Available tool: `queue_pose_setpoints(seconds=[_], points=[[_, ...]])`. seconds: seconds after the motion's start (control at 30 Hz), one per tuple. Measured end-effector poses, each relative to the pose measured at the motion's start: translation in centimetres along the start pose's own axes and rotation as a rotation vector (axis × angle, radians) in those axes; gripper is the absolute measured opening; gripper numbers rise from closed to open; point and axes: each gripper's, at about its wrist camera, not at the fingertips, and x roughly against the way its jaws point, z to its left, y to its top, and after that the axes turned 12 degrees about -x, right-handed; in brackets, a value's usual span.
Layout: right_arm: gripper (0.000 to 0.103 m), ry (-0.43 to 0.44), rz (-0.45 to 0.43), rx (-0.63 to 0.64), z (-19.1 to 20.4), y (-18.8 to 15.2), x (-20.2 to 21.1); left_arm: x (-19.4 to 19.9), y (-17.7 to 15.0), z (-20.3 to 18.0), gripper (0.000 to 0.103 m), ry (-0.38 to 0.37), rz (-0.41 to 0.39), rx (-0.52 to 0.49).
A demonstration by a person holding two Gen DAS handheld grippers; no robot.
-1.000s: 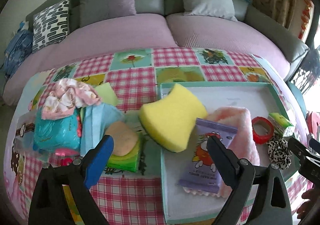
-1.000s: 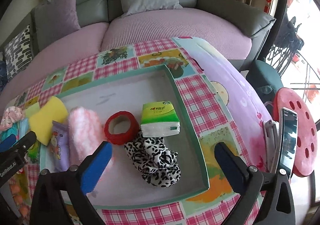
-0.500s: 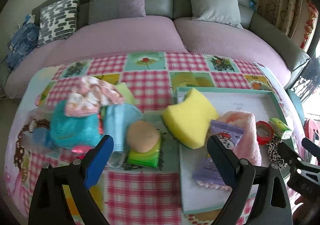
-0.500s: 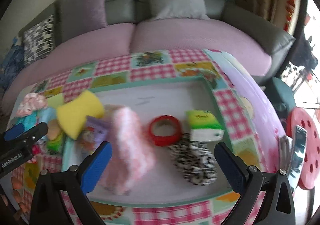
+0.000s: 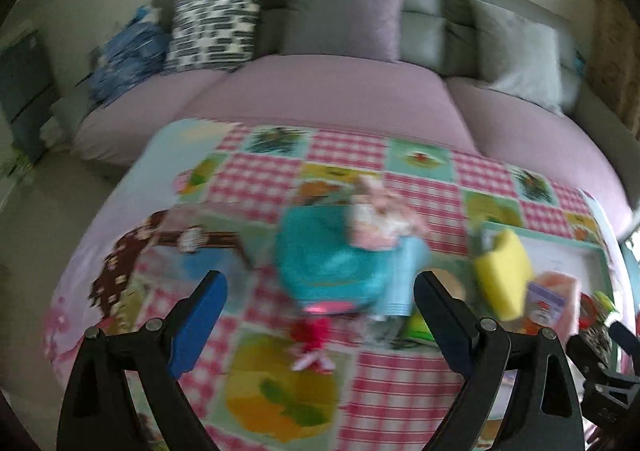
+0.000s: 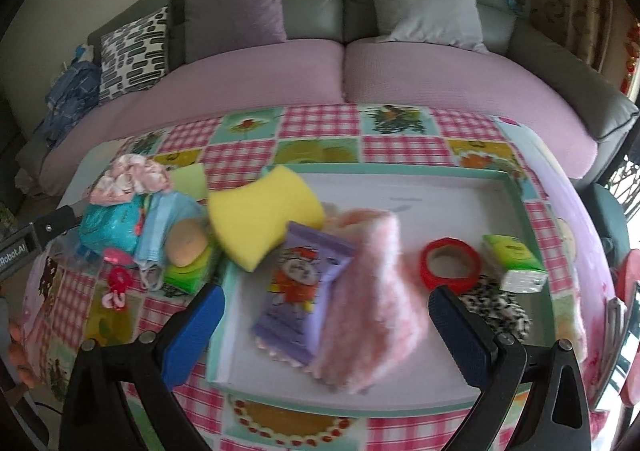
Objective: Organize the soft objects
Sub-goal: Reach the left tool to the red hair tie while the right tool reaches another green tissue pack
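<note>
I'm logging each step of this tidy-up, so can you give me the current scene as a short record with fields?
surface: table with checked cloth
tray: holds pink towel, purple packet, red tape roll, green tissue pack, leopard scrunchie
yellow sponge: overhangs the tray's left rim
left of tray: teal pack, pink scrunchie, face mask, other small items
left gripper: open, empty, above the pile
right gripper: open, empty, above the tray
left view: blurred
</note>
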Motion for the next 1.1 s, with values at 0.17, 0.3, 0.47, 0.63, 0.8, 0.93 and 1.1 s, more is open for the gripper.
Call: queue_pose_setpoints(seconds=[0.17, 0.3, 0.47, 0.63, 0.8, 0.93, 1.1], points=[[0.103, 0.024, 0.016, 0.005, 2.1, -0.2, -0.5, -0.1, -0.8, 4.1, 0.095, 0.062, 0.01, 0.083], [0.103, 0.044, 0.029, 0.028, 4.1, -0.5, -1.0, -0.5, -1.5, 5.8, 0.095, 0.091, 0.027, 0.1], [0.103, 0.068, 0.042, 0.059, 6.7, -1.1, -2.0, -1.0, -2.0, 6.6, 0.095, 0.079, 0.037, 0.106], [0.103, 0.072, 0.06, 0.074, 7.9, -1.6, -3.5, -2.5, -2.7, 5.4, 0.095, 0.016, 0.075, 0.075], [0.103, 0.076, 0.057, 0.095, 8.8, -2.1, -4.7, -4.9, -3.2, 3.4, 0.095, -0.052, 0.149, 0.047], [0.102, 0.098, 0.062, 0.105, 9.3, -2.3, -5.7, -6.7, -3.7, 2.3, 0.095, -0.083, 0.21, 0.027], [0.095, 0.116, 0.04, 0.13, 10.1, -2.5, -6.0, -8.3, -4.4, 2.9, 0.095, -0.107, 0.267, 0.081]])
